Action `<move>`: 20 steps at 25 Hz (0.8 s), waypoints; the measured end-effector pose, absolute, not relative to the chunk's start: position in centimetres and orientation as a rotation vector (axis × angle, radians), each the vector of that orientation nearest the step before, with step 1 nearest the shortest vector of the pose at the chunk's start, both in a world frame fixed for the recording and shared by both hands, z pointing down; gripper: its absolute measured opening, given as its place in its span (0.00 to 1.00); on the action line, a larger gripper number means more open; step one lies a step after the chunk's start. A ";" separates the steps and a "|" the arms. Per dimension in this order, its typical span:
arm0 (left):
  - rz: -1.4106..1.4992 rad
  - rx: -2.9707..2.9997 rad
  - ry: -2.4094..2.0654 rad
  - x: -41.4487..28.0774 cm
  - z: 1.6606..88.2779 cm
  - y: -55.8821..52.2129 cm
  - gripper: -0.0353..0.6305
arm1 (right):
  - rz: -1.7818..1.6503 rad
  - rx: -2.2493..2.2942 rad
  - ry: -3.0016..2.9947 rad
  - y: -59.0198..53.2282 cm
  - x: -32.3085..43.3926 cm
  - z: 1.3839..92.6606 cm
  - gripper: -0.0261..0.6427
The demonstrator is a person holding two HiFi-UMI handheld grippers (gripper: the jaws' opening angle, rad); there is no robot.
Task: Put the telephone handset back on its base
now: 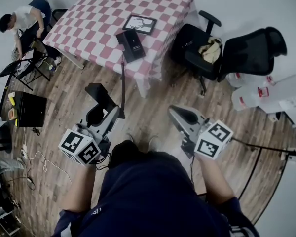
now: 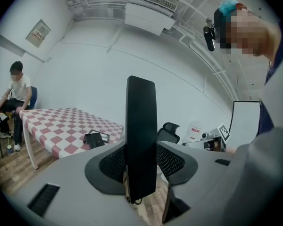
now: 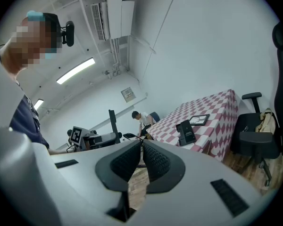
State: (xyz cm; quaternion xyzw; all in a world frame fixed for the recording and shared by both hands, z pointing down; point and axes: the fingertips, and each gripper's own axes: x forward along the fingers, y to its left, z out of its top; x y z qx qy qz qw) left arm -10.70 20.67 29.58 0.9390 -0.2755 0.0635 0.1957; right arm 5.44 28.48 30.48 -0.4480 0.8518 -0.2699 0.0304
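Observation:
My left gripper (image 1: 99, 113) is shut on the black telephone handset (image 1: 104, 98), held above the wooden floor in front of the table. In the left gripper view the handset (image 2: 141, 126) stands upright between the jaws. A dark cord (image 1: 122, 80) runs from it up to the black telephone base (image 1: 132, 45), which sits near the front edge of the red-and-white checked table (image 1: 89, 28). The base (image 2: 95, 138) also shows far off in the left gripper view. My right gripper (image 1: 181, 115) hangs to the right, shut, nothing in it; its jaws (image 3: 142, 157) meet.
A framed picture (image 1: 139, 23) lies behind the base. Two black office chairs (image 1: 202, 51) (image 1: 254, 48) stand right of the table, with white containers (image 1: 271, 95) beyond. A person (image 1: 19, 21) sits at the far left beside a folding chair. A black box (image 1: 29, 110) and cables lie on the floor.

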 end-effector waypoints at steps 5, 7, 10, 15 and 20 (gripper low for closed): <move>0.193 2.601 -0.796 -9.9 30.7 20.0 0.38 | -0.851 -1.361 2.640 27.5 6.1 31.2 0.07; 0.194 2.593 -0.797 -9.6 31.2 19.4 0.38 | -0.865 -1.351 2.646 26.7 6.2 31.6 0.07; 0.195 2.578 -0.804 -9.5 31.8 18.1 0.38 | -0.884 -1.334 2.660 25.1 6.1 32.0 0.07; 0.191 2.559 -0.794 -9.5 32.7 14.3 0.38 | -0.899 -1.348 2.664 21.3 6.1 32.3 0.07; 0.191 2.539 -0.750 -8.9 34.2 9.8 0.38 | -0.948 -1.382 2.649 17.0 6.4 33.6 0.07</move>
